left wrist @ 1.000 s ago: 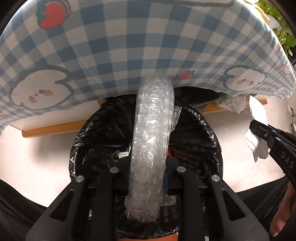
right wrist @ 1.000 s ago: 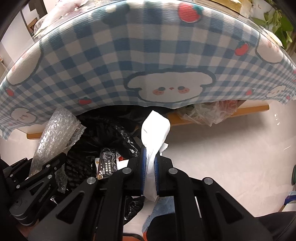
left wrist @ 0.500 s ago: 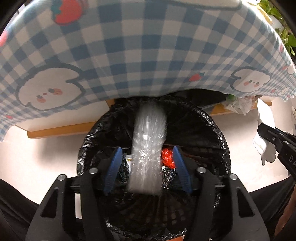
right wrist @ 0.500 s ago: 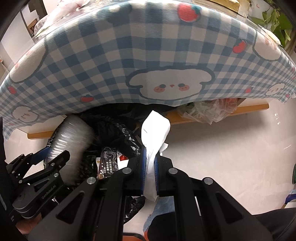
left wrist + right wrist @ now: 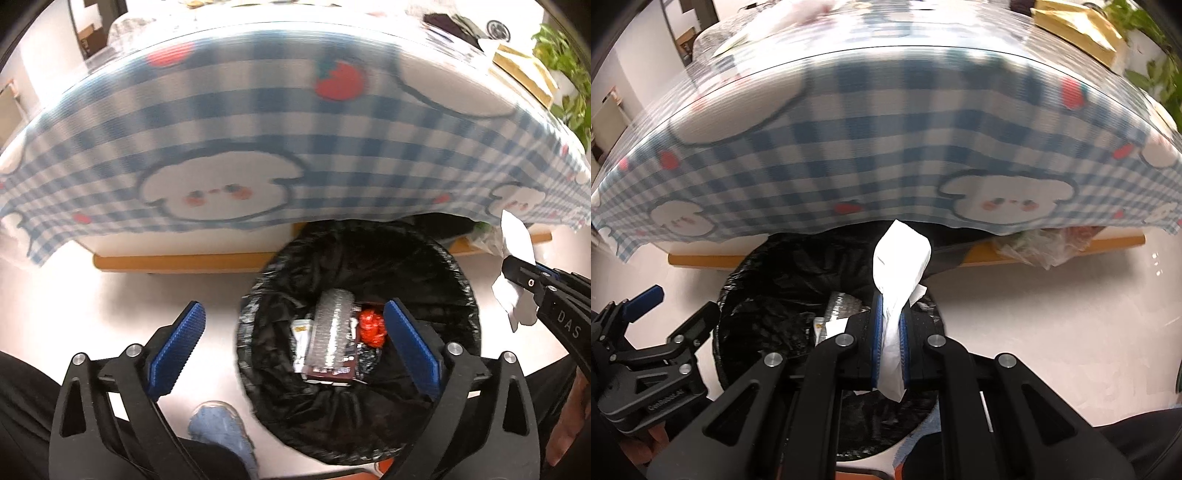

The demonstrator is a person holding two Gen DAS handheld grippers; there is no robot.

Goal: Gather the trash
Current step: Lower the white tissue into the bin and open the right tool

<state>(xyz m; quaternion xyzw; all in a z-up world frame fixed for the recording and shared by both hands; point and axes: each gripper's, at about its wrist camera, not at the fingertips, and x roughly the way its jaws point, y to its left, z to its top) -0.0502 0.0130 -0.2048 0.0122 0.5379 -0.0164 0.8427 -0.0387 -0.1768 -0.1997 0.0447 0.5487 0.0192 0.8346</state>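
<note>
Inside bin [image 5: 458,280]: bubble wrap [image 5: 330,332] (right tool [image 5: 889,345] tissue-laden)

You have one trash bin [image 5: 458,258] lined with a black bag. Inside it you can count one bubble-wrap roll [image 5: 330,328], one red crumpled wrapper [image 5: 372,328] and one dark flat packet [image 5: 332,371]. Just right of the bin, one white paper scrap [image 5: 899,258] sits between two blue-padded fingers [image 5: 875,332].
</note>
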